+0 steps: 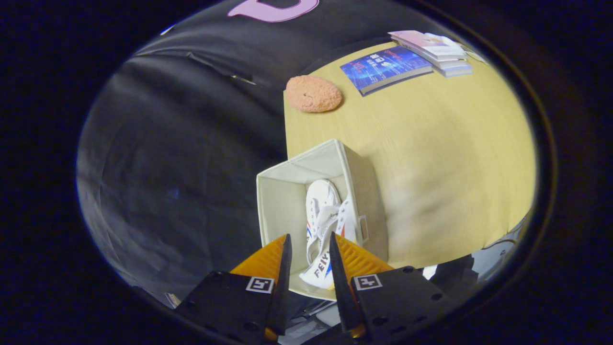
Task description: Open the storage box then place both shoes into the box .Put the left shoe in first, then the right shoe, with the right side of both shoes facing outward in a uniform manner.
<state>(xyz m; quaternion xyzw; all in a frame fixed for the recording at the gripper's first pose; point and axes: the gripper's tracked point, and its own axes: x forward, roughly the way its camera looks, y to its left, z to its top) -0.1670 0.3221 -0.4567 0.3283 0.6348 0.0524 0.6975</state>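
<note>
Gripper (309, 249) fingers parted around the white shoe (322, 225) inside the open storage box (282, 201), grip unclear; lower it flat against the box's right wall, leaving room for shoe 2

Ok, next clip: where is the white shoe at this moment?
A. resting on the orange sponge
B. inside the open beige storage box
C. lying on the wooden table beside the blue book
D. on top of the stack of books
B: the white shoe sits inside the open storage box, with the tool open above the box and its fingers either side of the shoe's heel end.
</note>
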